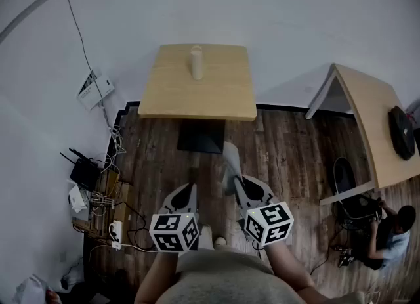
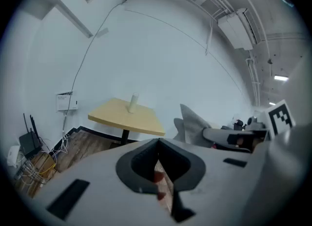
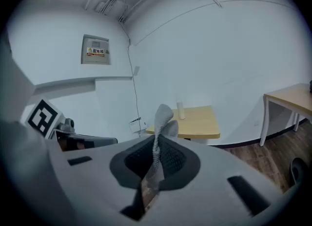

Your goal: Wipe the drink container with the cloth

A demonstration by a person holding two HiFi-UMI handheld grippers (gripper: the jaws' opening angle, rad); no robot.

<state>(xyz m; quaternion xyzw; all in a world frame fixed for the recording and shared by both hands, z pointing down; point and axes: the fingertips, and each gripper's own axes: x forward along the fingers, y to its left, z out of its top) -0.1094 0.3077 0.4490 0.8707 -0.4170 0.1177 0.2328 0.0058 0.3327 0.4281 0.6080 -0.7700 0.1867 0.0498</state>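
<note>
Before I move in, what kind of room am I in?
Probably an office or lab workroom: a small wooden table carrying the drink container, a router with tangled cables by the wall, and a second desk with a person beside it.

Lighting evenly but dimly from a ceiling lamp (image 2: 280, 77) (a small glare spot in the left gripper view); bending hard and darkening to black at fisheye corners; blurring near surfaces softly
</note>
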